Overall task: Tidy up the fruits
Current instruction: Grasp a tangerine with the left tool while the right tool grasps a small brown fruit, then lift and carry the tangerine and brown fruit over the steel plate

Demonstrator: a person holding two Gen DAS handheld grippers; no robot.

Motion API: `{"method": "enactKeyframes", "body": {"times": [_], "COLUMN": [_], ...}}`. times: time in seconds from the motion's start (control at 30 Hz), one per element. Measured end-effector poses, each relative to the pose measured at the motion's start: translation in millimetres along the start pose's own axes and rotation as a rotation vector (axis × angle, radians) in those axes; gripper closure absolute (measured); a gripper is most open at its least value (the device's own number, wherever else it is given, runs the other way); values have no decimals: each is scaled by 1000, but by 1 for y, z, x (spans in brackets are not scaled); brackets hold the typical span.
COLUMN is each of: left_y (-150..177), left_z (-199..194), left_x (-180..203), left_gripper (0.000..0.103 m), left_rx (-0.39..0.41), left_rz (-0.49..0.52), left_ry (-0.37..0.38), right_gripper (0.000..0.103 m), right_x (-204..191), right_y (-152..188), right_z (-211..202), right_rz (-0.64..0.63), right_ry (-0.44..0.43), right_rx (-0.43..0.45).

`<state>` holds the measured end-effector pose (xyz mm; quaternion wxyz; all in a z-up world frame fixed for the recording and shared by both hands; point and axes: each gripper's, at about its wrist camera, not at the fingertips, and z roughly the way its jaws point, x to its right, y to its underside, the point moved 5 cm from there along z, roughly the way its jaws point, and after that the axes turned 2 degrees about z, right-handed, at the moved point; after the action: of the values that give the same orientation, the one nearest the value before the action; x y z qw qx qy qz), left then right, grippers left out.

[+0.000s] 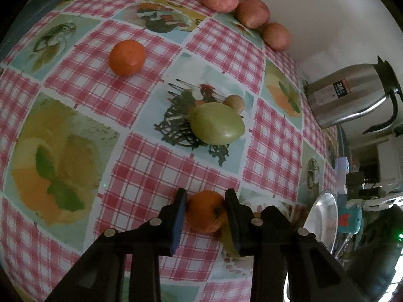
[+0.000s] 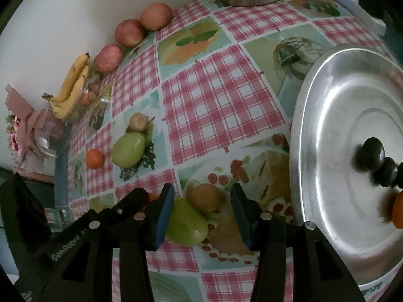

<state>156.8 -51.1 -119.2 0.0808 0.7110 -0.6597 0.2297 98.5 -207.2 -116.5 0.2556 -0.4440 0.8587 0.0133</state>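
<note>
My left gripper (image 1: 205, 210) is shut on an orange tangerine (image 1: 206, 211) just above the tablecloth. Ahead in the left wrist view lie a green fruit (image 1: 217, 123) with a small brown fruit (image 1: 234, 103) behind it, a second tangerine (image 1: 127, 57), and three red apples (image 1: 253, 13) along the wall. My right gripper (image 2: 201, 209) is open, its jaws on either side of a small brown fruit (image 2: 206, 196) and a green fruit (image 2: 187, 222) on the table. A silver tray (image 2: 327, 125) at right holds dark plums (image 2: 372, 154) and an orange fruit (image 2: 398, 211).
A steel kettle (image 1: 350, 95) stands by the wall. Bananas (image 2: 71, 85) lie on a clear bowl (image 2: 97, 88) at far left in the right wrist view, beside a pink flower bundle (image 2: 25, 125). A white box (image 2: 360, 10) sits at the table's far right.
</note>
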Motion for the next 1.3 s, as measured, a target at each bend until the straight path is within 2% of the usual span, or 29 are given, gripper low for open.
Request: {"method": "enactKeyframes", "body": {"times": [0.23,0.67,1.0,1.3], "left_y": [-3,-3,-3,-8], "left_z": [-5,-7,-9,-22], "left_x": [-10,-11,-13,-16], "left_gripper": [70,70,70,71], "left_rx": [15,19,26,74], "left_rz": [-22,-28,-36,-42], "left_ry": [-19,-27,-36,-50], "right_gripper": [59,75,75,75], "right_x": [0,3,5,5], "right_y": [-1,1,-1,-8], "right_z": [4,5,2,-16], "right_rz": [3,11,16,8], "right_ry": [5,21,27,45], "right_rx": [0,-7,2,52]}}
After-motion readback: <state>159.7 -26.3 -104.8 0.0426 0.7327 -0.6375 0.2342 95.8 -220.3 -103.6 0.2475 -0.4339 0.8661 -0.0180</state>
